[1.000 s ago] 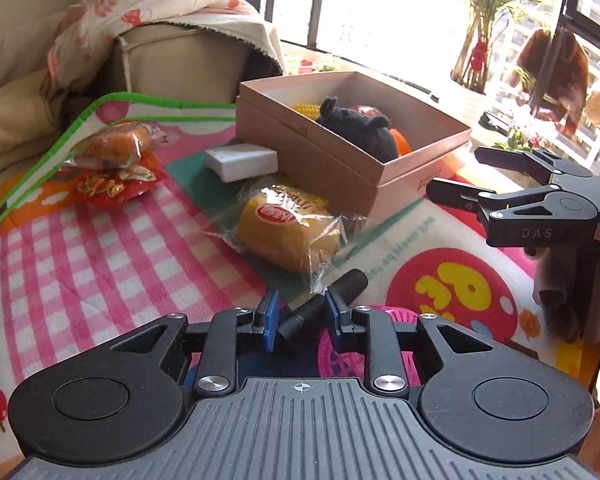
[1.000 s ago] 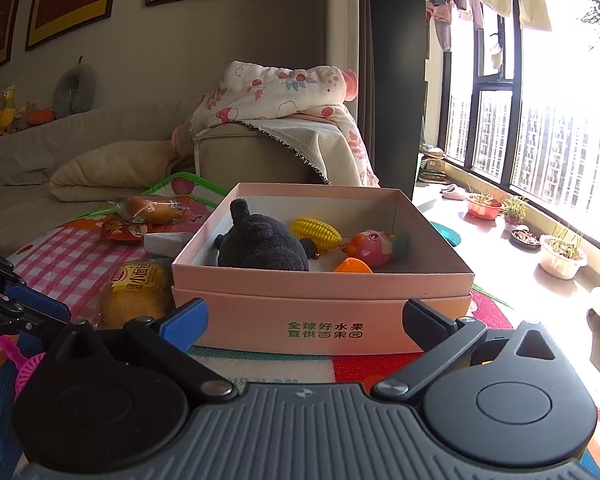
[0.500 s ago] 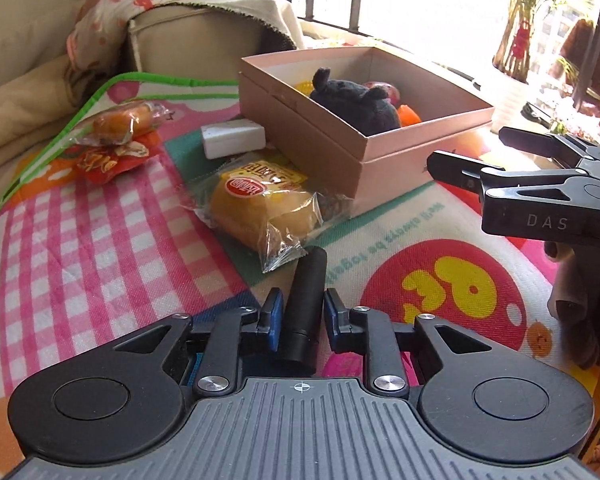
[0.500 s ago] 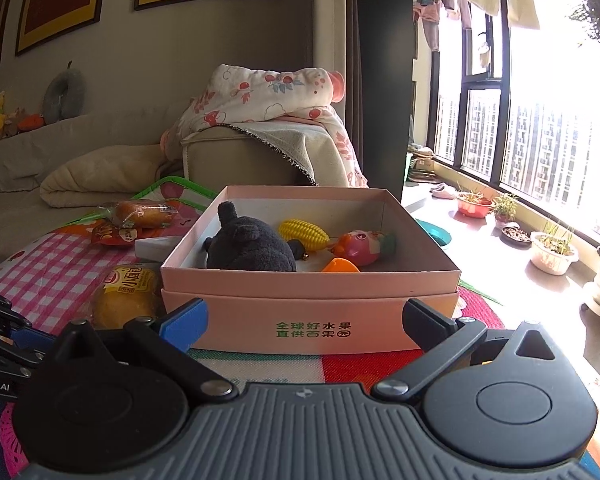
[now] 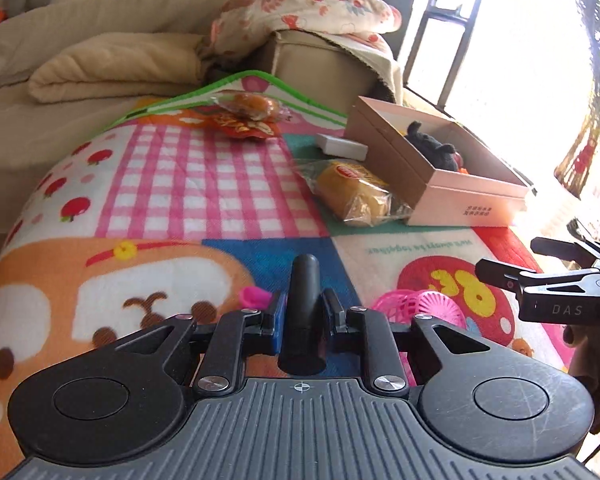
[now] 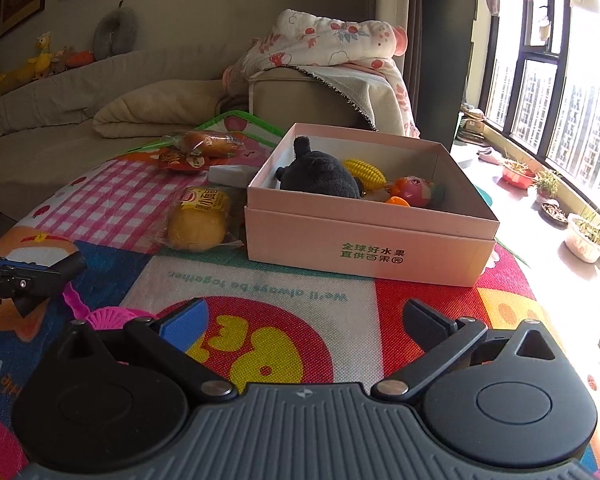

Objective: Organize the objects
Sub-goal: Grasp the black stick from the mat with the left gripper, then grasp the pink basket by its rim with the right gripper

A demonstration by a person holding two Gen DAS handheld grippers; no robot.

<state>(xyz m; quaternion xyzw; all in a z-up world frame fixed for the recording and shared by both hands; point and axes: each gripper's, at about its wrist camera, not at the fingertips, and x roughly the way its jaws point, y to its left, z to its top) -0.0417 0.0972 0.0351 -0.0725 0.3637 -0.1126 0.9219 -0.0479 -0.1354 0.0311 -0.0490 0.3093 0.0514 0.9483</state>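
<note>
Black cylinder (image 5: 305, 304): now lifted, clamped in left claw (image 5: 303, 312), carried away from pink box (image 6: 364, 236); right claw (image 6: 300, 320) held apart, empty.

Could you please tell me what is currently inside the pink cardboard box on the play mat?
Inside the pink box are a dark plush toy, a yellow toy corn, a pink round toy and an orange piece. Anything beneath the plush is hidden.
</note>
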